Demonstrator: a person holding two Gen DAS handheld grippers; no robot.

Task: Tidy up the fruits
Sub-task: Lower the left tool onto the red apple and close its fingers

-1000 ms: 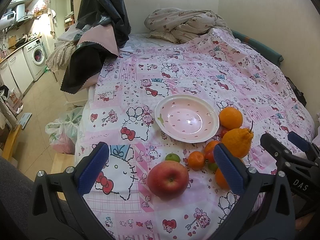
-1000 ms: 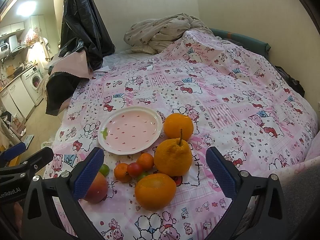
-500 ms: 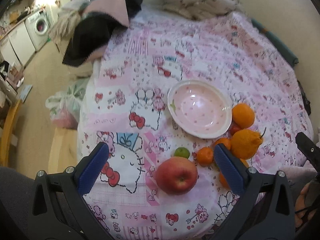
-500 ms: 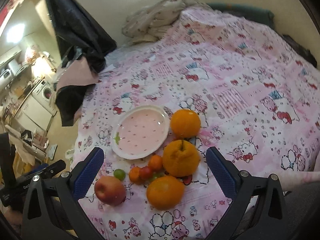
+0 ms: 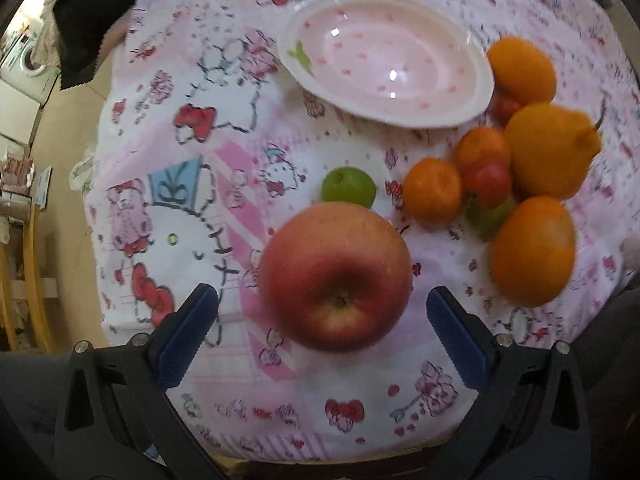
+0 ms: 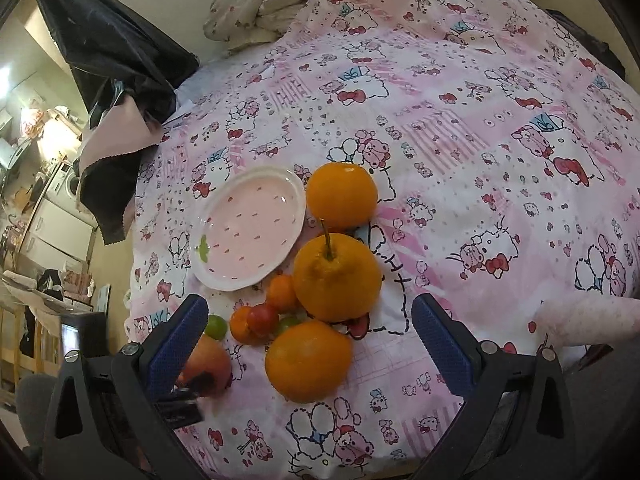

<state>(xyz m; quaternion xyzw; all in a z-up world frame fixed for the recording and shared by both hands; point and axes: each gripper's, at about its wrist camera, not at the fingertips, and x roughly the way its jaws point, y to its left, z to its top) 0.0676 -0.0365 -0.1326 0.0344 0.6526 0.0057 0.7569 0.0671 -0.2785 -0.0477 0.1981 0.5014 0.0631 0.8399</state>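
The round red apple [image 5: 335,277] lies straight ahead of the wide-open, empty left tongs [image 5: 318,322]; right tongs [image 6: 310,334], equally open and empty, sit farther off.

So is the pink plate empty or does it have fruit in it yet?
Empty. The pink plate shows only its printed spots inside; the apple and the other fruits lie on the bedspread beside it.

You had a red apple [image 5: 335,276], green lime [image 5: 349,187], orange citrus [image 6: 308,360], a pink bowl [image 5: 387,60] with red speckles and white rim, pink-white cartoon-cat sheet [image 6: 460,128], blue gripper pads [image 5: 186,332].
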